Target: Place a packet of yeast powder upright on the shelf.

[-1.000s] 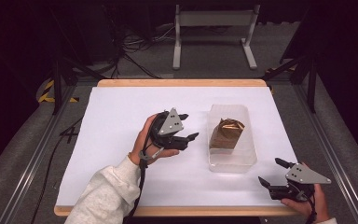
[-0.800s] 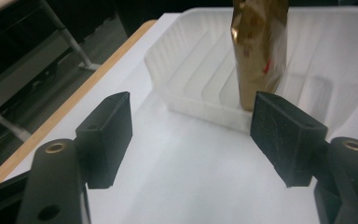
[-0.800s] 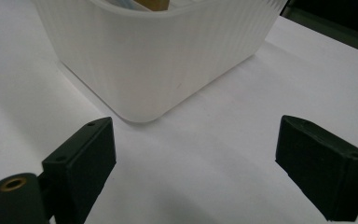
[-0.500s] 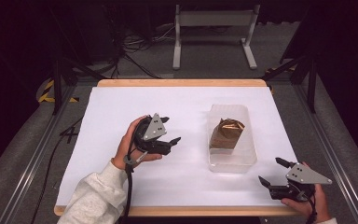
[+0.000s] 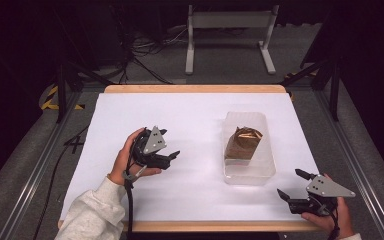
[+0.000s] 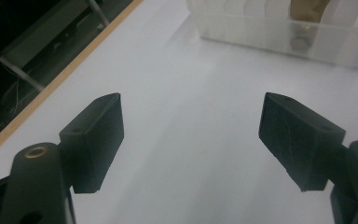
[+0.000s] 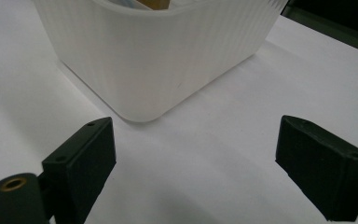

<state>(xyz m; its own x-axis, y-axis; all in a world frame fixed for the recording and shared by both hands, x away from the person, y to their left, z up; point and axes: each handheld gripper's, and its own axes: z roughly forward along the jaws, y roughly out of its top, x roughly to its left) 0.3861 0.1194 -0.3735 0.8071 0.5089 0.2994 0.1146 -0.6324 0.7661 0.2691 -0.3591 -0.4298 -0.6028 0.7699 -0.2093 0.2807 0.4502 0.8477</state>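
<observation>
High view: left gripper (image 5: 166,149) and right gripper (image 5: 294,184) both spread, empty. The bag (image 5: 243,143) in the right-hand tub (image 5: 249,172) looks light and crushable; pinch its folded top.

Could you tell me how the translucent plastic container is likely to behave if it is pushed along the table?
The translucent plastic container looks thin-walled and light, so it would probably slide easily on the smooth white table. The brown bag standing inside might tip or shift.
</observation>
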